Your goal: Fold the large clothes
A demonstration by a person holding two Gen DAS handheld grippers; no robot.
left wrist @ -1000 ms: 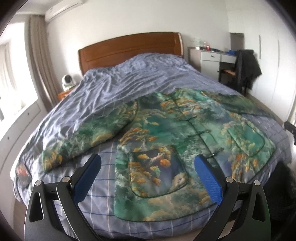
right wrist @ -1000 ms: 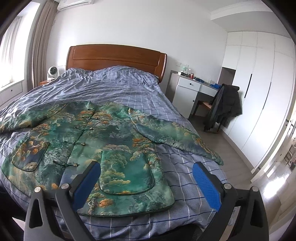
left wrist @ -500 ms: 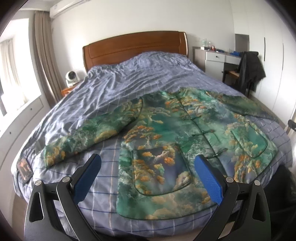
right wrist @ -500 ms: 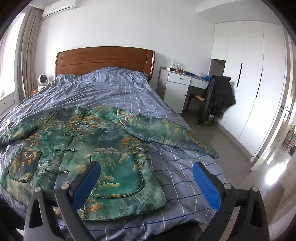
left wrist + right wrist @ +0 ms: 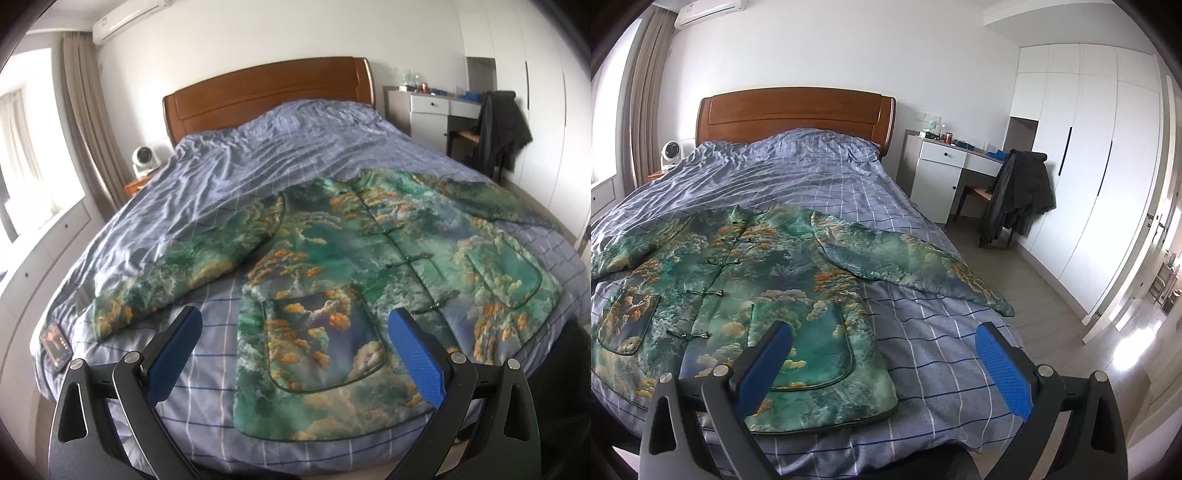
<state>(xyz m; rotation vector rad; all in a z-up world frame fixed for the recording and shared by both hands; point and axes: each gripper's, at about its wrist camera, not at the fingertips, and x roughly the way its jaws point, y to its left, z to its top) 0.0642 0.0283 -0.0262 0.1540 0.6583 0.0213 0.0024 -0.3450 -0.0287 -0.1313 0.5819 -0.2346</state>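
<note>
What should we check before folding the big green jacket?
1. Jacket lies flat, front up: ok.
2. Both sleeves spread out: left sleeve ok, right sleeve ok.
3. Left gripper open, empty: ok.
4. Right gripper open, empty: ok.
5. Phone clear of the jacket: ok.
6. All buttons fastened: cannot tell.
</note>
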